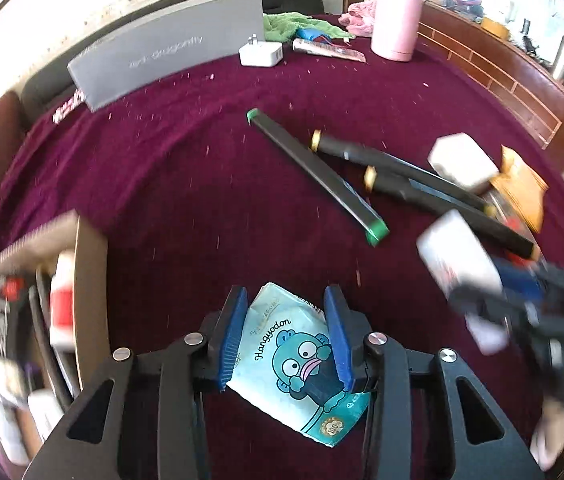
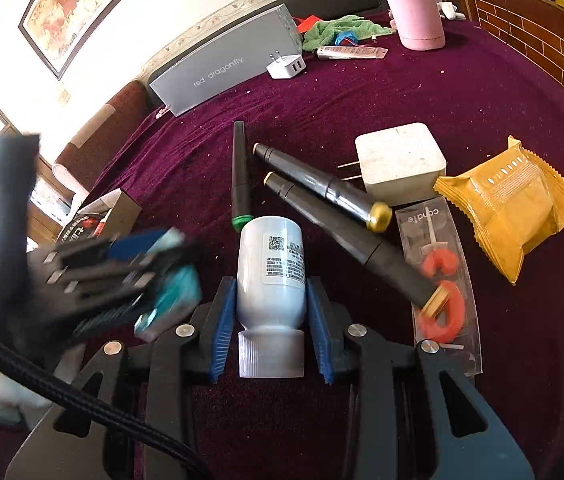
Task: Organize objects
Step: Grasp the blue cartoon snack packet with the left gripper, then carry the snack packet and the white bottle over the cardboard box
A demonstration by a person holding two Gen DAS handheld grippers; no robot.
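On the maroon table (image 1: 210, 184), item by item, as I read my two feeds.

Left tongs (image 1: 287, 336): blue pads narrowed onto a pale blue tissue packet (image 1: 302, 364) with a cartoon print; both pads meet its edges, so I count it clamped. Packet sits low over the cloth, close to my side of the table.

Right tongs (image 2: 271, 316): pads pressed to either side of a white bottle (image 2: 271, 268), cap toward the camera, label facing up. Clamped, partly closed.

Open cardboard box (image 1: 62, 288): at the left table edge, already holding several items. I judge it the collecting point.

Still loose: black pens (image 2: 322, 200), a green-capped marker (image 2: 240, 176), white charger (image 2: 400, 162), yellow sachet (image 2: 510, 208), clear blister pack (image 2: 442, 264).

Step in hand: both pieces gripped, stowing pending. Next move, in my judgement: carry the packet left to the box, keeping clear of its wall, then bring over the bottle.
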